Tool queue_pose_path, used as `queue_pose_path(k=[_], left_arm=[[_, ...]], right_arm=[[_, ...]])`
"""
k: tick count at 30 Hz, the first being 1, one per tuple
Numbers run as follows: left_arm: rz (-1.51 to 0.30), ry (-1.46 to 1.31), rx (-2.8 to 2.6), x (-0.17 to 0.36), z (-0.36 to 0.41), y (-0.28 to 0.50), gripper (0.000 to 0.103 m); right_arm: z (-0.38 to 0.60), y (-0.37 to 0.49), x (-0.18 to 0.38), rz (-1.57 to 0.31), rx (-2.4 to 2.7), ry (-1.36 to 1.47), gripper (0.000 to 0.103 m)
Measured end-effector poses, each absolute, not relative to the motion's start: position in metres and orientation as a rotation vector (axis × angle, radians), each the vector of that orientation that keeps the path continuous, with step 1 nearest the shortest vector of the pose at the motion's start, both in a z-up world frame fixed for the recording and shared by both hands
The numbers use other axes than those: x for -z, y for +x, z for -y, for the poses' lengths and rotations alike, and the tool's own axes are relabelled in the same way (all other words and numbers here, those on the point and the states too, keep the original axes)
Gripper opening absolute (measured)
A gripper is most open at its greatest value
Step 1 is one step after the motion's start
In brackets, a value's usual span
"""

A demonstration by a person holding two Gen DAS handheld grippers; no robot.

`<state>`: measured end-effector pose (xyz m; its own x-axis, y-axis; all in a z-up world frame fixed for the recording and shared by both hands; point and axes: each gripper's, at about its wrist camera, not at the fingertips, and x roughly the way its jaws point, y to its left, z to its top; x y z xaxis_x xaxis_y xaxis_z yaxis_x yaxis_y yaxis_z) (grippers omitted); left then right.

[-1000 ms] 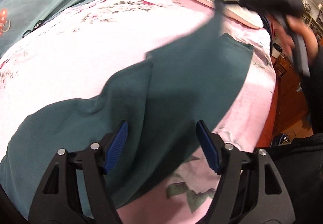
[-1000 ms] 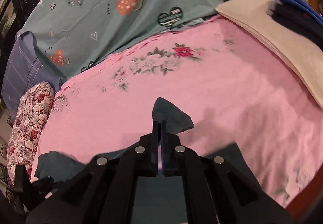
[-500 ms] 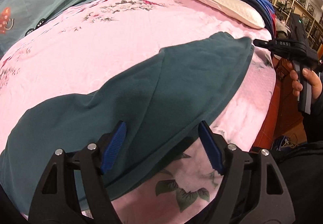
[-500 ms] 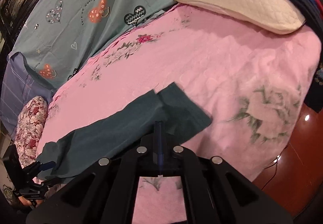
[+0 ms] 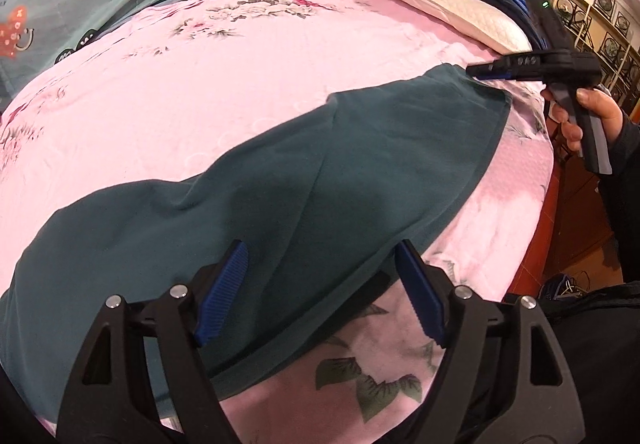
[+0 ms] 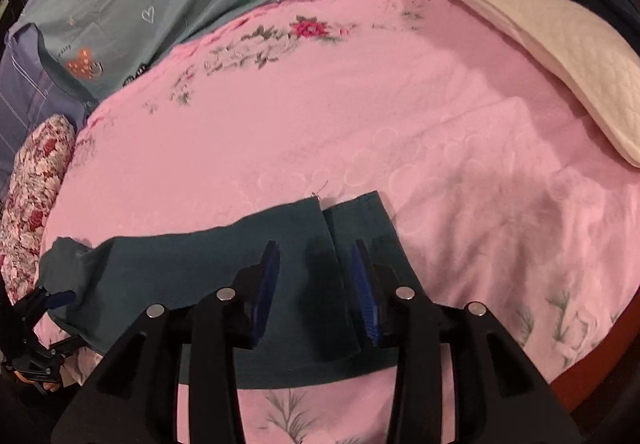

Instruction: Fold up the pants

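Dark teal pants (image 5: 280, 180), folded lengthwise, laid flat across pink floral bedspread (image 5: 240, 76); hems side by side at one end. Left gripper (image 5: 320, 284): jaws wide apart above cloth, just been opening, gripping nothing. Right gripper (image 6: 314, 288): jaws just parted, hem end lying loose between pads, unpinched.

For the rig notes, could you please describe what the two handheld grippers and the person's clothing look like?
Both grippers are black plastic with skeletal triangular cut-outs, silver pivot pins and ribbed blue pads. The left gripper and right gripper match. Seen from the left wrist view, the right one has a pistol-style handle with a grey strip and a small green light on top. The person's sleeve is dark.
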<state>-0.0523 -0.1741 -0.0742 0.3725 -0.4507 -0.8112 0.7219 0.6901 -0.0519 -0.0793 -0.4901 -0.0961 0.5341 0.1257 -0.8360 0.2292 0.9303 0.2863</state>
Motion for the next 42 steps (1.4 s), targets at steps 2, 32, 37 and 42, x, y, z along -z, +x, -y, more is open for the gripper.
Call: queue_pose_path(k=[2,32,37,42], left_arm=[[-0.916,0.326,0.759,0.074,0.171,-0.050,0.079],[-0.953,0.343,0.749,0.079,0.164,-0.048,0.085],[-0.956,0.339,0.745,0.079,0.166,-0.047,0.085],[-0.947,0.340,0.740,0.078,0.164,-0.048,0.085]], right_arm=[[0.483,-0.080,0.096,-1.023,0.084,0.312,0.016],[0.517,-0.110,0.071,-0.948,0.205,0.328,0.013],[0.503,-0.077,0.076,-0.992,0.167,0.259,0.018],[0.505,-0.061,0.092,-1.029,0.148,0.281,0.017]])
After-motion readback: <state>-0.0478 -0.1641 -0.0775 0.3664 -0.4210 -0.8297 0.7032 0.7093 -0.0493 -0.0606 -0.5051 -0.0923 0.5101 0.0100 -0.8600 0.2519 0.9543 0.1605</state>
